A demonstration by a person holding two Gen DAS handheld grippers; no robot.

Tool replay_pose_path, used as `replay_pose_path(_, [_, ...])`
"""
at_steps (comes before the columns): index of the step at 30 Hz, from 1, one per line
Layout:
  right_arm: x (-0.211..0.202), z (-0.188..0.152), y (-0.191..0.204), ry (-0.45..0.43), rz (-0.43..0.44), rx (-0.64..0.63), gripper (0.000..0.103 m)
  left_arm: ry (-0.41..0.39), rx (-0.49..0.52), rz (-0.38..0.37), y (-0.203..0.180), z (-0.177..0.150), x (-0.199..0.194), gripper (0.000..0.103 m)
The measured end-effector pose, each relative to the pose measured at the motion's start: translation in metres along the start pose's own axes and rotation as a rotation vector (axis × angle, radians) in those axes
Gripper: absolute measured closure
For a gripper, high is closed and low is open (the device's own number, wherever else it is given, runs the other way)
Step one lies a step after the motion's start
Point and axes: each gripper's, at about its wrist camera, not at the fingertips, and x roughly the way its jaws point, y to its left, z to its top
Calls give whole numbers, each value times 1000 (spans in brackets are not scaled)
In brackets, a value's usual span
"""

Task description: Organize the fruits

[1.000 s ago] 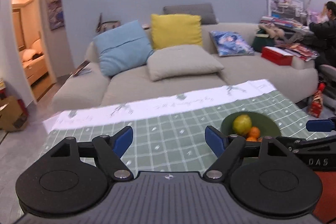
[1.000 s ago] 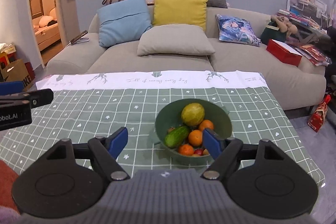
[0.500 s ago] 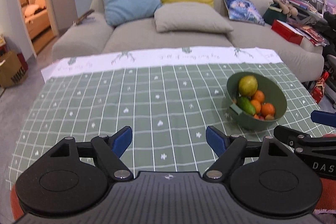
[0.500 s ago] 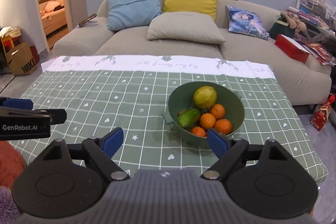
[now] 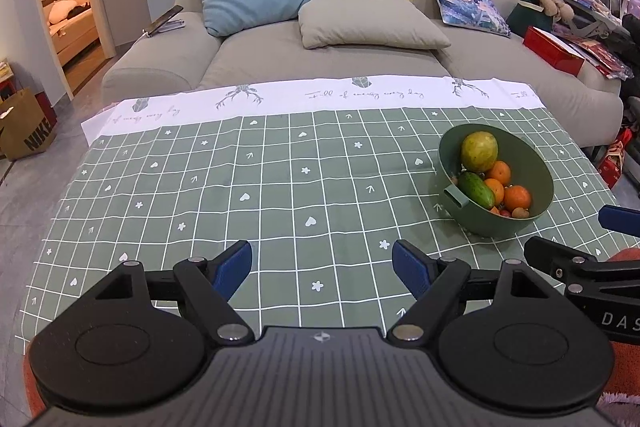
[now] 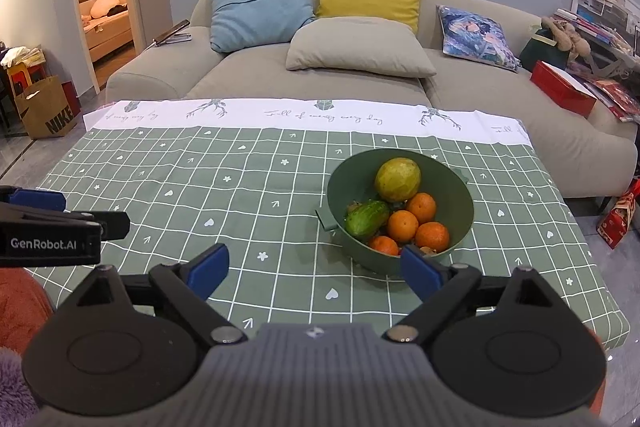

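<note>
I have one container on the table (image 6: 240, 187): a green bowl (image 6: 460, 195) w/ a small tab handle on its rim, standing on the green checked tablecloth (image 5: 240, 187) toward the table's right side. Contents, per right wrist view: one large yellow-green round fruit (image 6: 398, 179) at the back of the pile; a green cucumber (image 6: 367, 215) lying tilted along the left inner wall, just beside the handle; four oranges (image 6: 402, 226) clustered center to right, touching one another; small reddish and brownish items at the front bottom, too hidden to identify. All fruit sits inside the bowl; no fruit lies on the cloth itself. Left gripper (image 5: 322, 267): fingers spread wide, nothing between them, only bare cloth visible in the gap; it hovers over the near center of the table, w/ the bowl well off to its right. Right gripper (image 6: 314, 269): jaws opening, nothing between the pads; its right fingertip overlaps the bowl's near rim in view, but I cannot tell whether it touches. Each gripper shows at the edge of the other's cam: the right one at the right edge of the left view, the left one at the left edge of the right view. Behind the table stands a beige sofa (image 6: 360, 87) w/ blue, yellow, grey and printed cushions.
</note>
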Motion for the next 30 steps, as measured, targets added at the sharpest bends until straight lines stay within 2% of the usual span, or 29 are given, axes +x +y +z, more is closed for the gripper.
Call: replay_pose_path(30, [0, 1, 1, -4, 5, -12, 14, 11, -9, 9, 4, -2, 0, 10])
